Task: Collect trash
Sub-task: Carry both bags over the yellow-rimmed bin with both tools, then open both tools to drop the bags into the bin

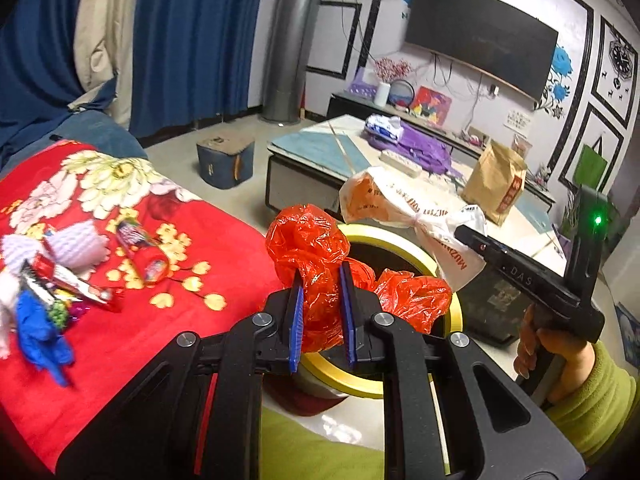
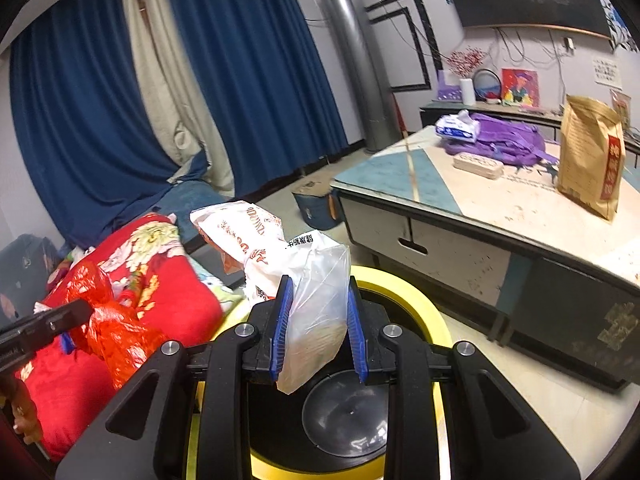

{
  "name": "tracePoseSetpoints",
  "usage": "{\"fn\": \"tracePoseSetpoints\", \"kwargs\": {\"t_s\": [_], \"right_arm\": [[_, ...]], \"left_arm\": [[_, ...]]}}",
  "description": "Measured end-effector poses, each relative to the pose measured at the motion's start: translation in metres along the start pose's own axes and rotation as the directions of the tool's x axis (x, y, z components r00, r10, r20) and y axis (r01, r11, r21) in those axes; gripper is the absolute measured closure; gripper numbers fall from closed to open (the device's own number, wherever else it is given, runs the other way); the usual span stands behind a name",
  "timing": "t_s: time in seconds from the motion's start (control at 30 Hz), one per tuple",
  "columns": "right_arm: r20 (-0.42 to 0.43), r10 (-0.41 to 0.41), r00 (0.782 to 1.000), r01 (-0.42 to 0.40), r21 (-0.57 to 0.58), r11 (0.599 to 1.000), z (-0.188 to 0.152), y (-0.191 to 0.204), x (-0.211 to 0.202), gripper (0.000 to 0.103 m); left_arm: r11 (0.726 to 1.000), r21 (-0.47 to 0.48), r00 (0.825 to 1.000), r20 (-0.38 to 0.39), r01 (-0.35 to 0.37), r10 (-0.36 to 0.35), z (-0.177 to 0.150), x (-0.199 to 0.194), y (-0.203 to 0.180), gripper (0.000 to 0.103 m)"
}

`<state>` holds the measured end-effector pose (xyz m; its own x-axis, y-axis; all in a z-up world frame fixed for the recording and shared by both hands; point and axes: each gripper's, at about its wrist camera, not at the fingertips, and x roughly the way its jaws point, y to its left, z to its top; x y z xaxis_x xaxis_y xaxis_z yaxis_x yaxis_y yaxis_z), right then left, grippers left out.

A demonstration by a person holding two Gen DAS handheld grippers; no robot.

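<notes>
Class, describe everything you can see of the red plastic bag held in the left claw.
The red plastic bag is thin, glossy, crinkled film, bunched into lumps. The left claw is shut on its middle, blue pads pressing both sides. One lump rises above the fingers; another spills right. It hangs over the yellow-rimmed trash bin, beside the red floral blanket. Whether it holds anything is unclear.

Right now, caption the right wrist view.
Right gripper holds a white plastic bag above the yellow-rimmed bin.
</notes>
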<state>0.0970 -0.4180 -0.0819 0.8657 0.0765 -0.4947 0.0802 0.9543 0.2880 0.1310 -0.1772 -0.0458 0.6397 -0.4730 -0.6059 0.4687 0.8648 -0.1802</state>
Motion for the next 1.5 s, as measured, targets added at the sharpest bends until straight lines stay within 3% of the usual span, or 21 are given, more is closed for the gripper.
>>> {"fn": "tracePoseSetpoints", "kwargs": {"t_s": [0.4, 0.63, 0.7, 0.73, 0.77, 0.83, 0.9, 0.97, 1.27, 1.5], "right_arm": [[-0.063, -0.06, 0.996, 0.064, 0.068, 0.996, -0.01, -0.035, 0.018, 0.077], [-0.115, -0.056, 0.992, 0.07, 0.116, 0.991, -0.022, -0.052, 0.033, 0.073], [-0.13, -0.058, 0.99, 0.076, 0.141, 0.987, -0.024, -0.056, 0.038, 0.065], [-0.136, -0.056, 0.989, 0.076, 0.151, 0.986, -0.025, -0.057, 0.04, 0.064], [-0.141, -0.053, 0.989, 0.076, 0.161, 0.984, -0.025, -0.059, 0.042, 0.063], [-0.138, -0.062, 0.988, 0.084, 0.159, 0.984, -0.026, -0.058, 0.042, 0.061], [-0.129, -0.072, 0.989, 0.091, 0.152, 0.984, -0.026, -0.056, 0.041, 0.051], [-0.119, -0.072, 0.99, 0.089, 0.143, 0.986, -0.025, -0.054, 0.04, 0.049], [-0.071, -0.031, 0.997, 0.036, 0.076, 0.996, -0.016, -0.028, 0.03, 0.043], [-0.049, 0.01, 0.999, -0.009, 0.015, 1.0, -0.01, -0.004, 0.022, 0.042]], "left_arm": [[0.996, 0.072, 0.988, -0.146, 0.052, -0.041, -0.019, 0.058, -0.019, 0.092], [0.995, 0.06, 0.978, -0.196, 0.084, -0.071, -0.025, 0.084, -0.022, 0.091], [0.995, 0.037, 0.977, -0.199, 0.092, -0.082, -0.025, 0.088, -0.018, 0.077], [0.995, 0.024, 0.977, -0.198, 0.092, -0.086, -0.025, 0.089, -0.016, 0.058], [0.995, -0.002, 0.976, -0.195, 0.1, -0.098, -0.025, 0.089, -0.011, 0.046], [0.992, -0.042, 0.975, -0.183, 0.117, -0.122, -0.026, 0.087, -0.006, 0.045], [0.991, -0.055, 0.977, -0.169, 0.12, -0.128, -0.025, 0.083, -0.004, 0.037], [0.991, -0.064, 0.983, -0.134, 0.114, -0.122, -0.023, 0.075, -0.001, 0.013], [0.996, -0.076, 0.999, -0.016, 0.045, -0.047, -0.013, 0.035, 0.009, 0.011], [0.994, -0.105, 0.998, 0.052, -0.02, 0.025, -0.01, 0.003, 0.023, 0.011]]}}
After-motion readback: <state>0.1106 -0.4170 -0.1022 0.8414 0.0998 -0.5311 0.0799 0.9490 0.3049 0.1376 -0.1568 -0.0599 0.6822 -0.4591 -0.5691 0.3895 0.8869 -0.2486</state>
